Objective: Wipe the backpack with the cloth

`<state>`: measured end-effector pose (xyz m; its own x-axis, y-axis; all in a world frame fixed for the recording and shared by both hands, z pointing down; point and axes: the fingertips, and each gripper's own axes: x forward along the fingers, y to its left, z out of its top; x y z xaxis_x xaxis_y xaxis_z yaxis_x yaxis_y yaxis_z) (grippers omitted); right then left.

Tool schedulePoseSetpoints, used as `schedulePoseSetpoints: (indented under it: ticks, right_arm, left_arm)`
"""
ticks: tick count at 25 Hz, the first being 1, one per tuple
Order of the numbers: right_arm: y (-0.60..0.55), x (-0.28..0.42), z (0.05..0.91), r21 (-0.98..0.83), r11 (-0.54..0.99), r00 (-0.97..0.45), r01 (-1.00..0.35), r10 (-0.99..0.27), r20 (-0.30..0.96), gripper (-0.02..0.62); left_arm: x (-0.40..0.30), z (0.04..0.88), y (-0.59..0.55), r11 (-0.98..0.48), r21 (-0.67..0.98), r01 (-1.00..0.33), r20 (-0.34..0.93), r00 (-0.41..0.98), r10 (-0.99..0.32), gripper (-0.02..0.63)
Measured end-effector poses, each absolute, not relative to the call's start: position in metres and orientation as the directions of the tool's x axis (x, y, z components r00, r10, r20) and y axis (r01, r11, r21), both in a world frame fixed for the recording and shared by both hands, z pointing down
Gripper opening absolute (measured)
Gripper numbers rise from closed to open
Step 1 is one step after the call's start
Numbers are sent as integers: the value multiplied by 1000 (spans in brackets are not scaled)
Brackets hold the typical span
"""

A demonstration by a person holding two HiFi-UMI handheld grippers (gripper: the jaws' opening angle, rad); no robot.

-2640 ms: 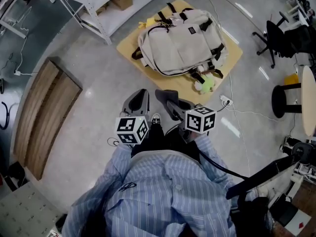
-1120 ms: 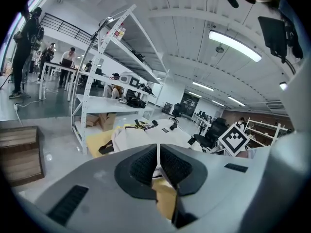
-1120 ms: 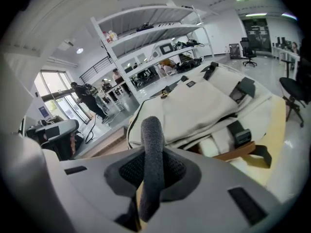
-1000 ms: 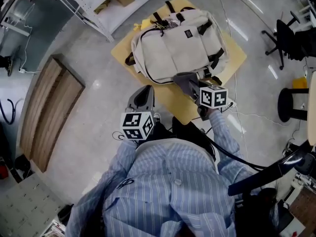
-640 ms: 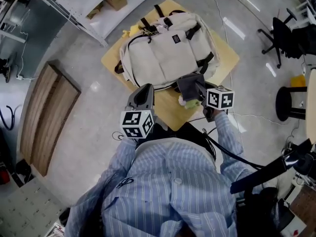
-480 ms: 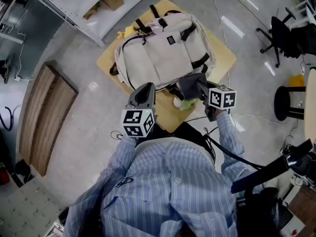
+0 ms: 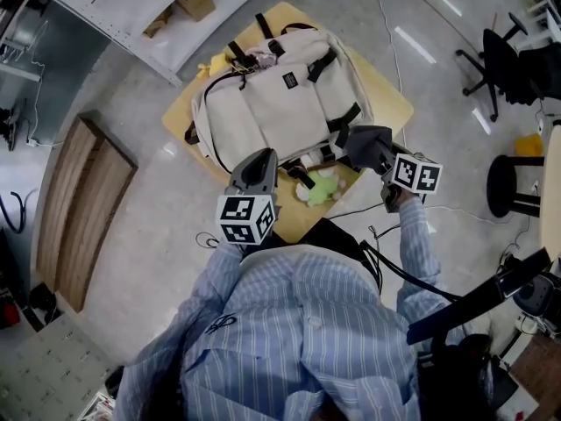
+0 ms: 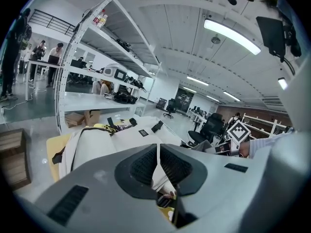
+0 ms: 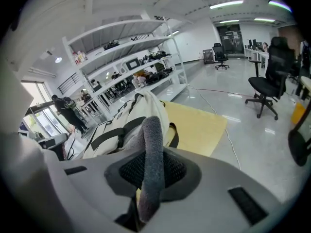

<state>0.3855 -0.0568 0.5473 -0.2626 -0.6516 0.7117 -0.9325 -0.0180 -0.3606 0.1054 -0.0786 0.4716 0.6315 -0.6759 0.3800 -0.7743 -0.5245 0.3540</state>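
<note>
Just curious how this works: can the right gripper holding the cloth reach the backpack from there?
Probably yes. The right gripper, shut on the cloth, sits close by the backpack's edge, with nothing visible between them.

- The head view looks steeply down from above the person onto the backpack (image 7: 280, 86) and the yellow table (image 7: 386, 103).
- The left gripper view looks level along its jaws, close to the backpack's near end.
- The right gripper view looks past the cloth (image 9: 151, 159) along the backpack's right side.
- All three views share the backpack.

backpack (image 7: 272, 95) fills most of table (image 7: 387, 95), green object (image 7: 321, 188) at near edge — bare strip right
</note>
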Motion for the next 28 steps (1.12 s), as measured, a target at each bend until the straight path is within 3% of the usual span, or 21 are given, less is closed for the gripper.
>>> schedulePoseSetpoints:
  ticks: [20,28]
  right_arm:
    - [-53,492,552,-312,-143,-145,-939,-657,740,54]
    - [-73,487,568,-337,-82,-216,-938,-621,753,54]
  left_arm:
    - [129,483,-77,-479,337,-811,413,584,-699,21]
    - [127,487,-63,-428,305,-851,447,525,-724,21]
